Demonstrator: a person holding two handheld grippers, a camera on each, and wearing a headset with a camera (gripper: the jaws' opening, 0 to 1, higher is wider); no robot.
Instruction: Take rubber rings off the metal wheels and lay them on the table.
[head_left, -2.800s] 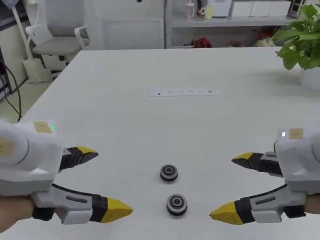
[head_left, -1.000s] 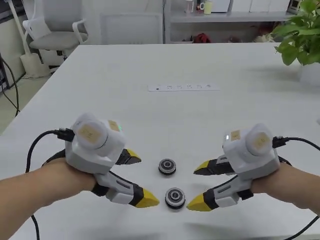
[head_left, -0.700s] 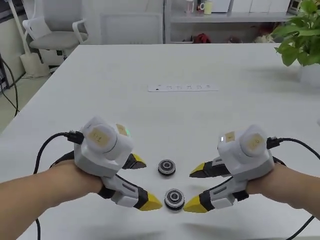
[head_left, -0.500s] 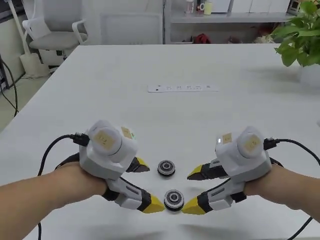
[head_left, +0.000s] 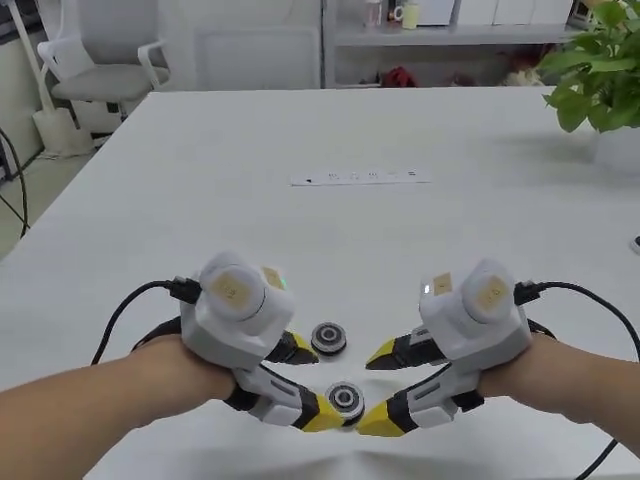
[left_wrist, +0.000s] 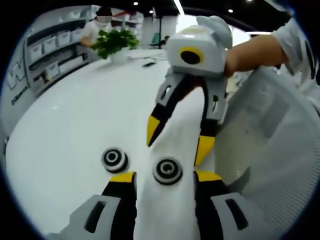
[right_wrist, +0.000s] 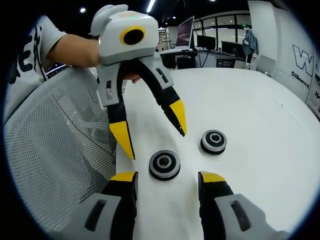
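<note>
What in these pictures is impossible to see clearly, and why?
1. Where rubber ends and metal begins on the near wheel and the far wheel: too small and dark in all views.
2. Marks on the strip: too small in the head view.
3. The plant: cut off by the right edge of the head view.
4. The wheels' undersides: hidden against the table.

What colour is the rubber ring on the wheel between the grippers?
Black; the ring shows best in the right gripper view.
</note>
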